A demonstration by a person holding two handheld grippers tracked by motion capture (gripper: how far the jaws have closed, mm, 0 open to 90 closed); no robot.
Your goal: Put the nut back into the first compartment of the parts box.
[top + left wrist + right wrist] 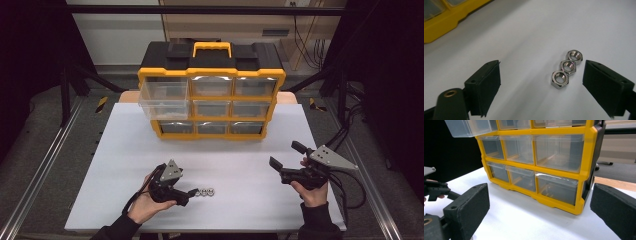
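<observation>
Left claw (541,82) gaping wide, straddling three nuts (565,69) lying on worktop (529,37), gripping nothing | right claw (539,212) hanging open, empty

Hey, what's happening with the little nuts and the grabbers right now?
Left gripper open around three nuts, not gripping. Right gripper open, empty. Nothing blocking.

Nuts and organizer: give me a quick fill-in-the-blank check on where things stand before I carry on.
1. ____ nuts lie in a row on the table.
2. The nuts lie between the open jaws of the ____ tongs.
3. On the organizer, the top ____ drawer is pulled out.
4. The right tongs hold ____.

Missing words: three; left; left; nothing
</observation>
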